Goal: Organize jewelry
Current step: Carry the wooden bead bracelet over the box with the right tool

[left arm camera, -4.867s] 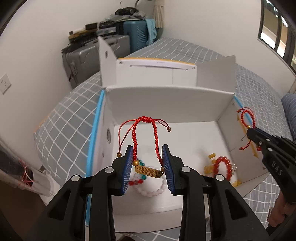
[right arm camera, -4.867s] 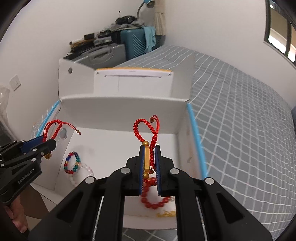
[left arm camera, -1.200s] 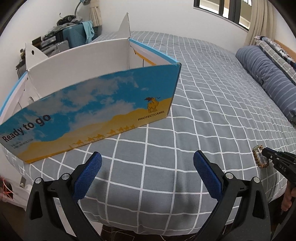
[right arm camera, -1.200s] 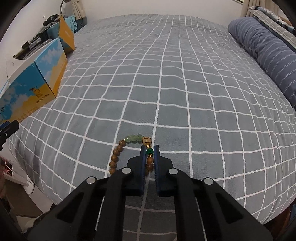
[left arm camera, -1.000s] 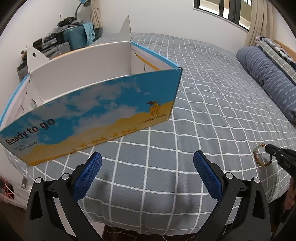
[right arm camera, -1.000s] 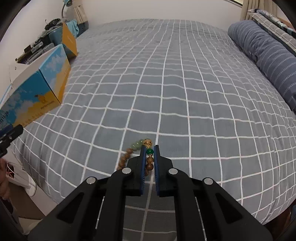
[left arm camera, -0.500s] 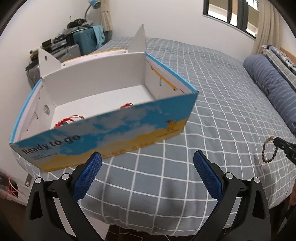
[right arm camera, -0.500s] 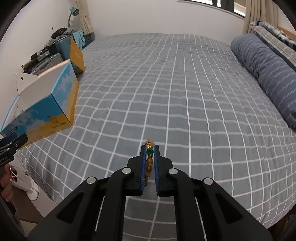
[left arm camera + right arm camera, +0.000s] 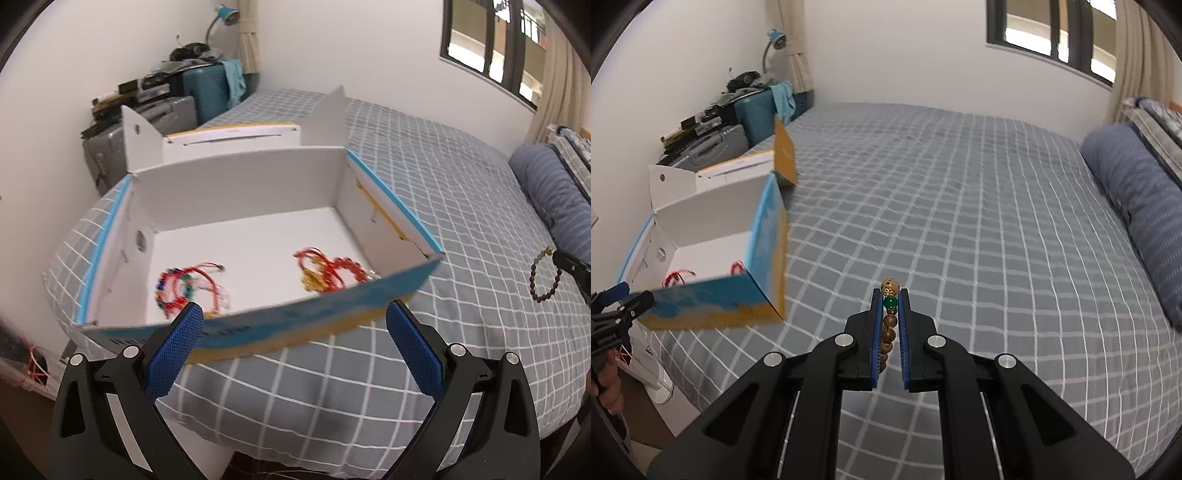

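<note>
My right gripper (image 9: pixel 890 295) is shut on a brown bead bracelet (image 9: pixel 889 325) with a green and a gold bead at its top. In the left wrist view that bracelet (image 9: pixel 543 275) hangs in a loop from the right gripper's tip at the far right, above the bed. An open cardboard box (image 9: pixel 400 225), white inside and blue-and-yellow outside, sits on the bed's left corner. Inside lie several red cord and bead bracelets (image 9: pixel 186 286) at left and more red ones (image 9: pixel 330 273) at right. My left gripper (image 9: pixel 293 338) is open wide and empty, just in front of the box's near wall.
The grey checked bedspread (image 9: pixel 960 206) spreads wide to the right of the box (image 9: pixel 768 251). A blue striped bolster (image 9: pixel 1137 206) lies along the right edge. Suitcases and clutter (image 9: pixel 166 103) stand against the wall behind the box. A hand (image 9: pixel 607 387) holds the left gripper's handle.
Both grippers have risen, so the box's inside and its bracelets now show. The bead bracelet has come off the bedspread and hangs in the shut right gripper, nearer the box.
</note>
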Demonstrator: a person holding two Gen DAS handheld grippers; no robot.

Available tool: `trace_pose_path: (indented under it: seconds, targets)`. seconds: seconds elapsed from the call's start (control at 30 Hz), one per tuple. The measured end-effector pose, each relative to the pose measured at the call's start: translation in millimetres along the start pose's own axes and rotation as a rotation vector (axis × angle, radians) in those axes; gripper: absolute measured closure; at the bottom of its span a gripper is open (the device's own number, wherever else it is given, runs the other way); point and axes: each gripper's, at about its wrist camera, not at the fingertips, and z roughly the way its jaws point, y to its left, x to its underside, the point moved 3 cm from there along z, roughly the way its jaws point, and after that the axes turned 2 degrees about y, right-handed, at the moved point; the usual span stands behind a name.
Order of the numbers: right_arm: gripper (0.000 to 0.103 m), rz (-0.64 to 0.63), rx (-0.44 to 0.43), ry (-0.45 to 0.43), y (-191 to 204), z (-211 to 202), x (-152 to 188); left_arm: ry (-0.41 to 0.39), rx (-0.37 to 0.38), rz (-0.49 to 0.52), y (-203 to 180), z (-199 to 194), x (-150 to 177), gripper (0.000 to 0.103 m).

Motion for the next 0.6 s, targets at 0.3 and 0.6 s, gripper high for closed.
trace_pose_path:
  seconds: [0.3,0.6]
  targets:
    - [0.096,-0.042,-0.025,-0.030,53,20,-43,-0.040,-0.081,-0.083,62,-12,-24,0.006]
    - [0.096,-0.096,-0.090,-0.037,124,47,-74,-0.055,-0.154,-0.146,117,-18,-34,0.006]
